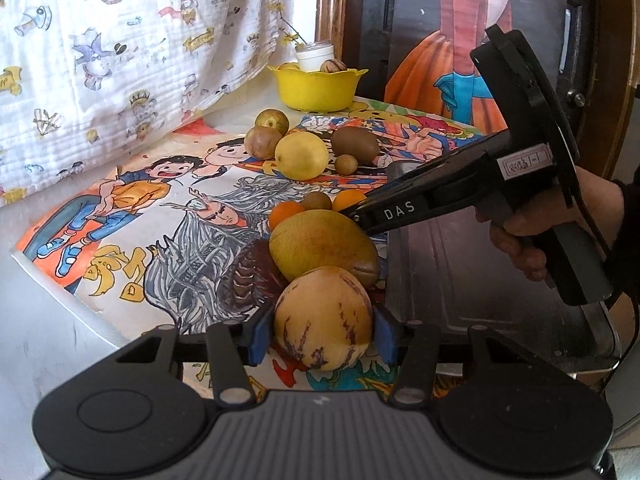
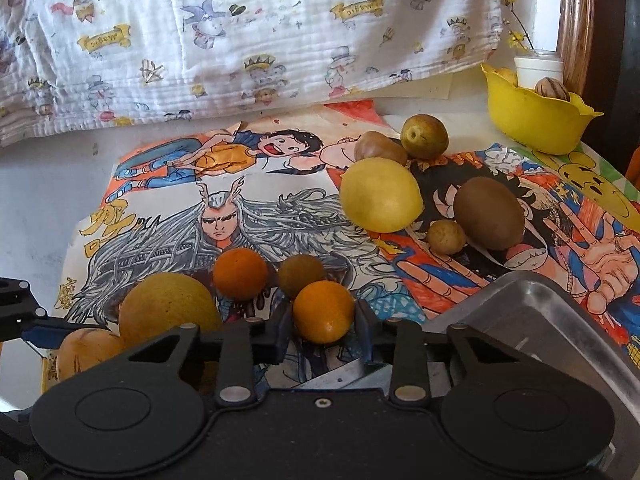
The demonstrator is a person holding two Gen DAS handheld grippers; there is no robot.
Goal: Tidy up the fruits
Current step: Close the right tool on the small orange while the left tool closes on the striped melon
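My left gripper (image 1: 322,334) is shut on a pale striped pepino melon (image 1: 322,316), its blue pads against both sides. Behind it lies a yellow-green mango (image 1: 320,246). My right gripper (image 2: 323,326) has its fingers on both sides of a small orange (image 2: 323,310), shut on it; it also shows in the left wrist view (image 1: 352,210). Another orange (image 2: 240,273), a small brown fruit (image 2: 301,274), a lemon (image 2: 380,195), a kiwi (image 2: 489,212) and several brownish fruits lie on the cartoon drawings. A yellow bowl (image 2: 532,120) holds fruit and a white cup at the back right.
A metal tray (image 2: 532,312) lies at the right, beside the right gripper. A printed cloth (image 2: 240,40) hangs behind the table. A framed painting (image 1: 460,40) stands at the back right. The table's near-left edge (image 1: 52,280) drops off.
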